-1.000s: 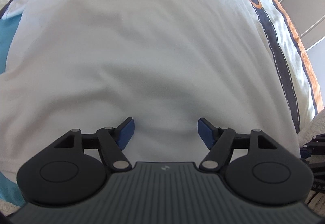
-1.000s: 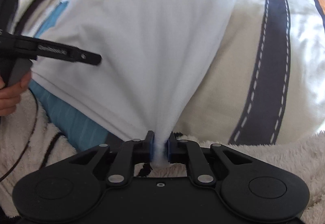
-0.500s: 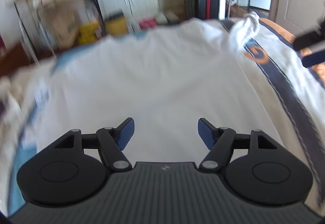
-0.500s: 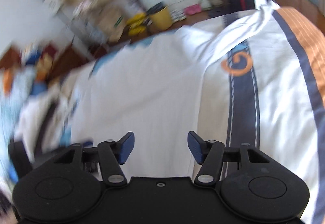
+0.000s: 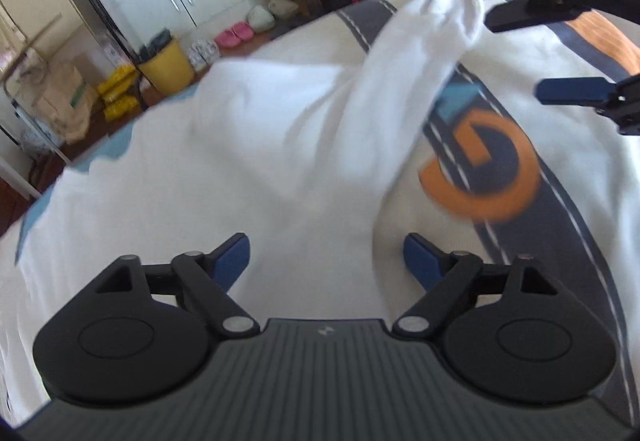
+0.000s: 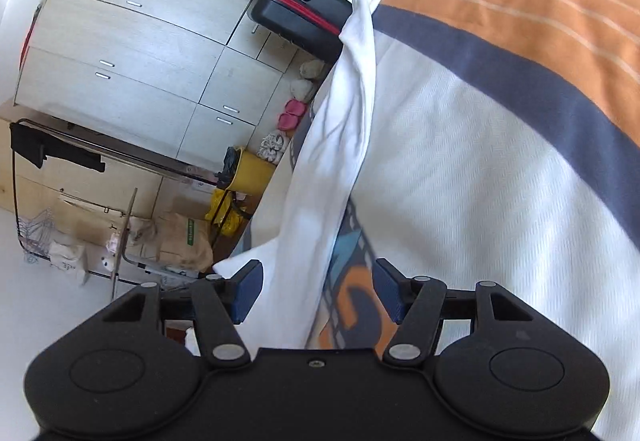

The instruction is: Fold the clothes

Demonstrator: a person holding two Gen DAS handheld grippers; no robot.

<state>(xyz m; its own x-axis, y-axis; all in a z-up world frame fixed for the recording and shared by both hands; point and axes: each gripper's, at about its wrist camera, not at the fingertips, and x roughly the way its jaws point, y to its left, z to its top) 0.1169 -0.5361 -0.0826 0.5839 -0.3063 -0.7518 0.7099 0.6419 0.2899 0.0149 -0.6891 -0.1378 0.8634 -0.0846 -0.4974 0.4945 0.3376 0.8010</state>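
Left wrist view: white shirt (image 5: 248, 145) spread flat over bedspread (image 5: 592, 169), plain and lightly creased, blurred by motion. One part bunched and twisted into a thick rope (image 5: 424, 53), rising ahead and to the right of the left gripper (image 5: 326, 261), ending in a rolled knot-like tip. Left gripper released, jaws just widened to full spread, only flat shirt fabric and bedspread beneath the gap, nothing pinched. Right gripper (image 5: 532, 57) at upper right, beside the twisted end, fingers apart, not touching the cloth as far as can be seen.

Right wrist view: same twisted rope (image 6: 352, 113) running from far ahead down to right gripper (image 6: 318, 291), passing just inside the left finger (image 6: 248, 289). Jaws recently parted and now standing open; pads not pressing the fabric. Orange-and-grey bedspread (image 6: 520, 41) to the right.
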